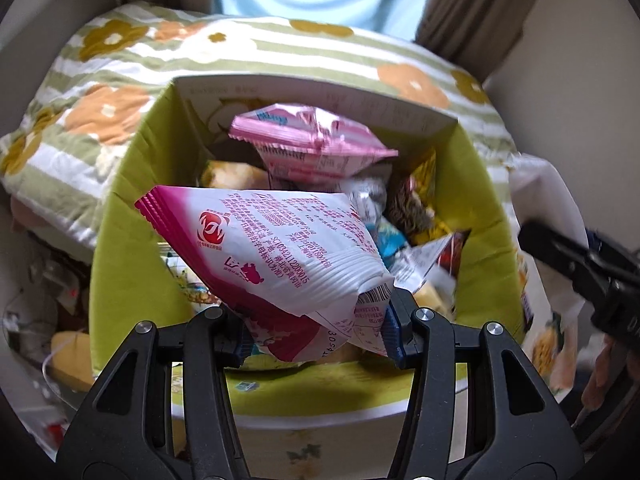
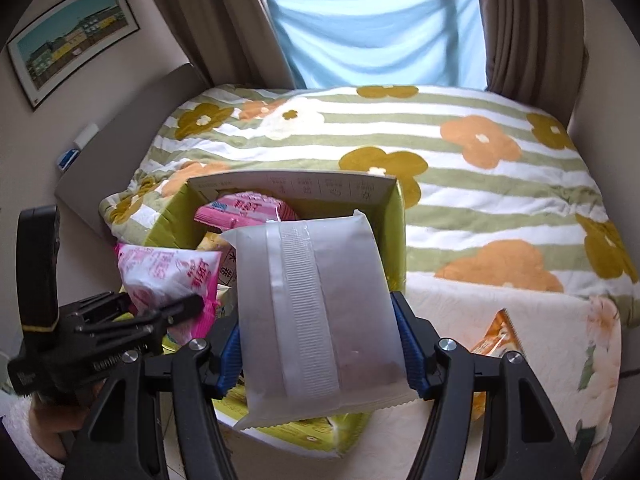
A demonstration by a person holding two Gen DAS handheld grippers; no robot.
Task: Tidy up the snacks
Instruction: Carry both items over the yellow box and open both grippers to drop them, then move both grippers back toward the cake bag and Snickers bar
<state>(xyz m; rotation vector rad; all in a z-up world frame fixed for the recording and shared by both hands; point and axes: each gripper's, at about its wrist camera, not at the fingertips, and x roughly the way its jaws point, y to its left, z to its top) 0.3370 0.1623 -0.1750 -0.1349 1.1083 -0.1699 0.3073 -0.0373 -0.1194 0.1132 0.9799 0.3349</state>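
My left gripper [image 1: 316, 340] is shut on a pink and white snack packet [image 1: 280, 252] and holds it over the near side of an open green cardboard box [image 1: 120, 248]. The box holds several snack packets, with a pink packet [image 1: 312, 144] on top at the back. My right gripper [image 2: 320, 348] is shut on a frosted white packet [image 2: 316, 308], seam side up, over the same box [image 2: 396, 216]. The left gripper [image 2: 132, 320] with its pink packet [image 2: 168, 276] shows at the left of the right wrist view.
The box stands against a bed with a green striped flower quilt [image 2: 460, 168]. An orange snack packet [image 2: 500, 336] lies on a pale floral cloth [image 2: 552, 320] right of the box. Loose packets [image 1: 52, 292] lie left of the box. Curtains [image 2: 520, 20] hang behind.
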